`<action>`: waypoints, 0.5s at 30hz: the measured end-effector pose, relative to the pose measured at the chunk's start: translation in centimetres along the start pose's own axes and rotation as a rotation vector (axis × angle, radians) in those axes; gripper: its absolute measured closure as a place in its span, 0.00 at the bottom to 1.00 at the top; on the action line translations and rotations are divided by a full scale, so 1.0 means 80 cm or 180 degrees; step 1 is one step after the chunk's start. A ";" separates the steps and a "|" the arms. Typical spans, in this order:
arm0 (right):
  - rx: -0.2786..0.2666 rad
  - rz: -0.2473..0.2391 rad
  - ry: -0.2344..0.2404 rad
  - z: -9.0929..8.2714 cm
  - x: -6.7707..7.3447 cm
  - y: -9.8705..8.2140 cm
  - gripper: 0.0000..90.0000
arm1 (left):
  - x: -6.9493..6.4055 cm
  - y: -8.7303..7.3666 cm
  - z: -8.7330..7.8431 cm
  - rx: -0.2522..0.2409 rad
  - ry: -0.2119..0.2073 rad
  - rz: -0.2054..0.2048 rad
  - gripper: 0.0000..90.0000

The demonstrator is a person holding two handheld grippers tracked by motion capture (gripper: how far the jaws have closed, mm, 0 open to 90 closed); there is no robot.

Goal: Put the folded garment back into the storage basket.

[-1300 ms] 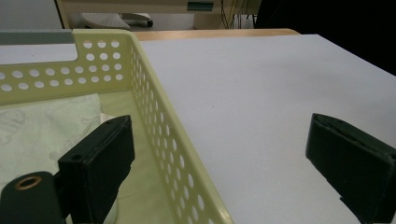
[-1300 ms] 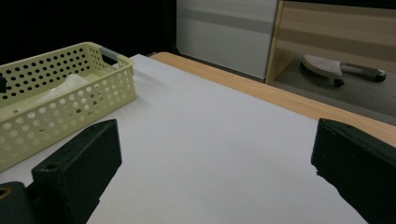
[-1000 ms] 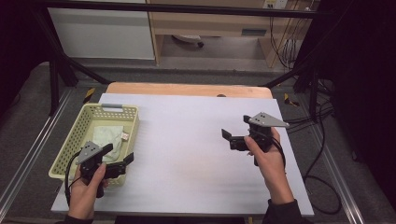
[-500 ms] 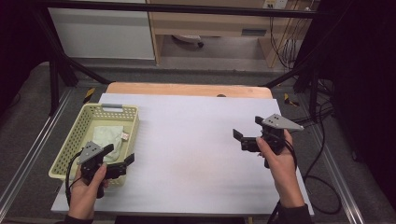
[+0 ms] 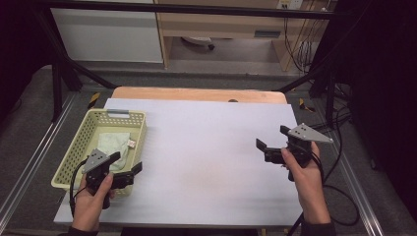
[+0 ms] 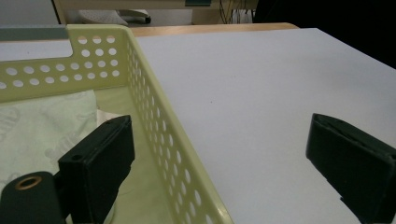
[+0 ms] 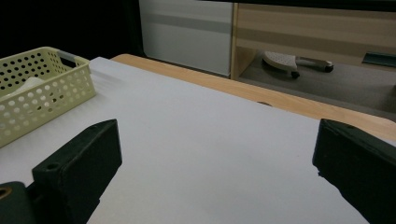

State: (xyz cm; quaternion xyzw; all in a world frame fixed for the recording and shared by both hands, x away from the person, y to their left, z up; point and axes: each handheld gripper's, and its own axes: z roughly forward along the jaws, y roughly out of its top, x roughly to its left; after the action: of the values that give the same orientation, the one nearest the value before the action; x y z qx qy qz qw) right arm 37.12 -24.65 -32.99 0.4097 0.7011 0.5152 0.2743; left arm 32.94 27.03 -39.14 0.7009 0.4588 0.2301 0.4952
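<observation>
Yellow basket (image 5: 78, 147) under gaping left claw (image 5: 127, 164), right claw (image 5: 273, 141) gaping, empty, above white table (image 5: 206, 167)

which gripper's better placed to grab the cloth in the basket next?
Left, probably. The left gripper is open at the basket's near right corner, one jaw already over the cloth. The right gripper, also open, hangs over bare table far across.

The basket (image 6: 154, 130) is cut off at the left and bottom edges of the left gripper view. A small tag-like item (image 5: 132, 143) beside the cloth (image 5: 112, 145) is too small to identify.
</observation>
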 end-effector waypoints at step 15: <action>0.0007 -0.0084 -0.0082 -0.016 -0.008 -0.015 0.03 | 0.001 0.000 0.000 0.0022 0.0011 -0.0011 0.09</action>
State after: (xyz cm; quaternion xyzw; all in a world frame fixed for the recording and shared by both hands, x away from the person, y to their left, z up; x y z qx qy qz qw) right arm 36.03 -26.05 -33.77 0.4073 0.7034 0.5054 0.2897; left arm 32.98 27.05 -39.18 0.7014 0.4617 0.2288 0.4924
